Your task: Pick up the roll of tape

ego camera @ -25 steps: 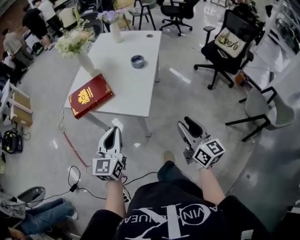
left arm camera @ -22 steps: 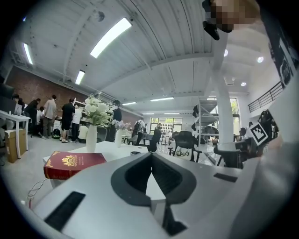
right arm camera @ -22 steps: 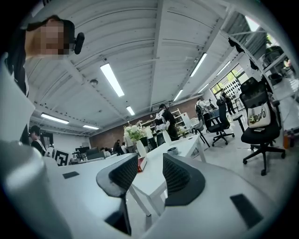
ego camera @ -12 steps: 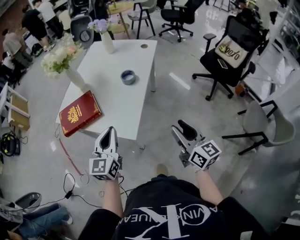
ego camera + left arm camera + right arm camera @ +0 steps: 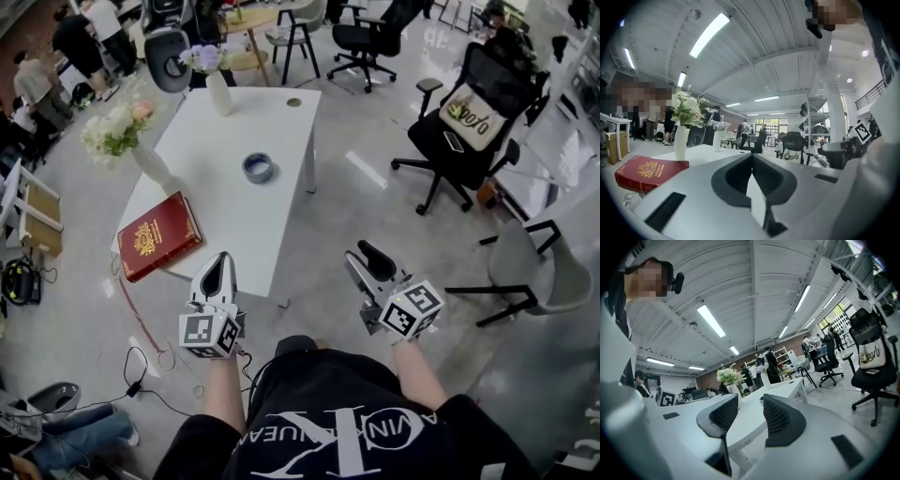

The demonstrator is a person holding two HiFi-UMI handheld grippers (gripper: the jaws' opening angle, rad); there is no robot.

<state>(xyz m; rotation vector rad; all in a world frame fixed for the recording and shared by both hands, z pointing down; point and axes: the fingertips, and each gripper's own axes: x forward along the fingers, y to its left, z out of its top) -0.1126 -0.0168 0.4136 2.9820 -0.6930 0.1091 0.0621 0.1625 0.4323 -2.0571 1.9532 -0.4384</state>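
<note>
Lying flat near the middle of the white rectangular bench [image 5: 274, 122], the grey roll of tape [image 5: 258, 168] sits well apart from both claws. The left claw [image 5: 221, 264] is clenched on nothing by the bench's near edge. The right claw [image 5: 367, 258] is released and empty.

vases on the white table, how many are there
2. The white-flower vase stands at the white table's left edge, just beyond the red book; the purple-flower vase stands at its far end. None looks hidden.
</note>
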